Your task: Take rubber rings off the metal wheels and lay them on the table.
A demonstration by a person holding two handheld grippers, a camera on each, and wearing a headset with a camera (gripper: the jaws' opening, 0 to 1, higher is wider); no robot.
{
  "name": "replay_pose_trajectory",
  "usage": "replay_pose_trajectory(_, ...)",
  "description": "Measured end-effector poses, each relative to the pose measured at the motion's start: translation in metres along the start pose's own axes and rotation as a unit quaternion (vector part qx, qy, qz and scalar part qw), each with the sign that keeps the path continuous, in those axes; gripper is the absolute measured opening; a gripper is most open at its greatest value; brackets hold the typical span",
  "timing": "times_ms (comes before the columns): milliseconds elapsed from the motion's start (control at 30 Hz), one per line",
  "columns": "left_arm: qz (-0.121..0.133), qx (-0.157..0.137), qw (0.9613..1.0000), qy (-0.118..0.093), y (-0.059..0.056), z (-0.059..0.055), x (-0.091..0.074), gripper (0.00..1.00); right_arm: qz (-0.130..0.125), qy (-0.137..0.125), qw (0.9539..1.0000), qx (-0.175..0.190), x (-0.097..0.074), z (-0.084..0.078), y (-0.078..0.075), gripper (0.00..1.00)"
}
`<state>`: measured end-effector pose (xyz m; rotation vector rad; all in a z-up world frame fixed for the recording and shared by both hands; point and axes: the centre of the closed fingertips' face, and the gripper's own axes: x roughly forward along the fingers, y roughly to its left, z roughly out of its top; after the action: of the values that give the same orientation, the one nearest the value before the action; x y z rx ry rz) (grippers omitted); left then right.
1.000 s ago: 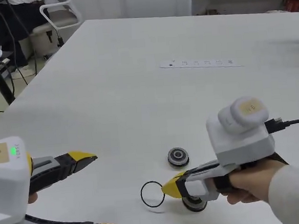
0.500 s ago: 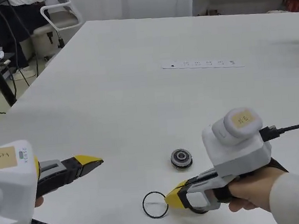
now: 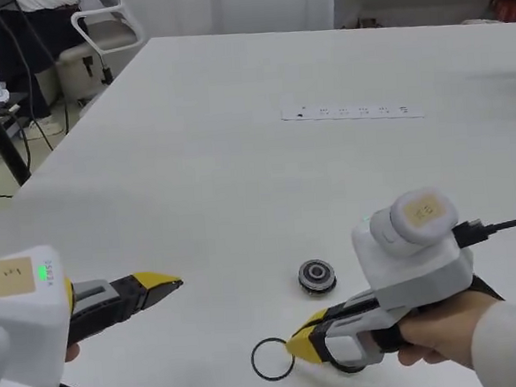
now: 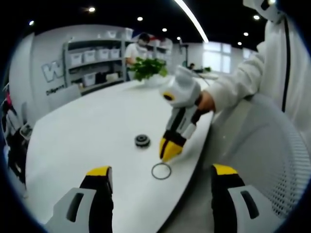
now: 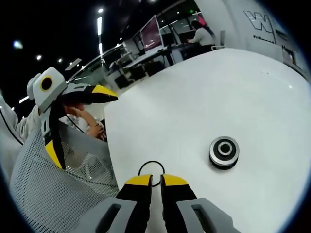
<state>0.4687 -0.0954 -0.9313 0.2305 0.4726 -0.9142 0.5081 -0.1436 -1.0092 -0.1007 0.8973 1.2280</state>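
Head view: the right gripper (image 3: 302, 346) sits lower right, its tip just beside the thin black rubber ring (image 3: 272, 359), which lies flat on the white counter (image 3: 238, 159). The round metal wheel (image 3: 317, 275) is above it. Left gripper view: the left gripper (image 4: 161, 171) has its jaws wide apart. Right gripper view: jaws together and empty, ring just past the tips.

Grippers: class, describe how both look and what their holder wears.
Both are white-bodied with yellow-tipped black-grey jaws. The right gripper trails a black cable; the left gripper bears a tan label and green light. The person's sleeve is white.
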Motion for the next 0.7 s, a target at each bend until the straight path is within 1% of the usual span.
replay_pose_trajectory(100,0.005,0.001,1.0,0.0,0.002,0.0,-0.001,0.85,0.001,-0.005,1.0,-0.003,-0.003,0.003,0.001,0.07)
replay_pose_trajectory(233,0.012,0.001,0.9999,0.003,0.004,-0.001,-0.001,0.85,0.001,-0.023,0.9997,-0.004,-0.012,0.012,0.001,0.06)
replay_pose_trajectory(333,0.01,0.003,0.9999,0.006,0.003,-0.002,-0.001,0.85,-0.003,-0.044,0.999,-0.007,-0.021,0.023,0.0,0.07)
replay_pose_trajectory(400,0.007,0.001,1.0,0.004,0.002,-0.001,-0.001,0.85,-0.007,-0.063,0.998,-0.005,-0.03,0.031,-0.001,0.07)
replay_pose_trajectory(433,0.007,0.001,1.0,0.005,0.002,-0.001,-0.001,0.85,-0.008,-0.075,0.9971,-0.005,-0.035,0.037,-0.001,0.07)
replay_pose_trajectory(500,0.009,0.003,0.9999,0.008,0.003,-0.003,-0.001,0.85,-0.01,-0.09,0.9958,-0.007,-0.043,0.044,-0.003,0.07)
replay_pose_trajectory(633,0.013,0.006,0.9999,0.01,0.004,-0.002,-0.002,0.85,-0.022,-0.104,0.9942,-0.016,-0.054,0.049,-0.007,0.08)
replay_pose_trajectory(700,0.013,0.007,0.9999,0.009,0.003,0.0,-0.002,0.85,-0.027,-0.106,0.9937,-0.022,-0.061,0.048,-0.008,0.09)
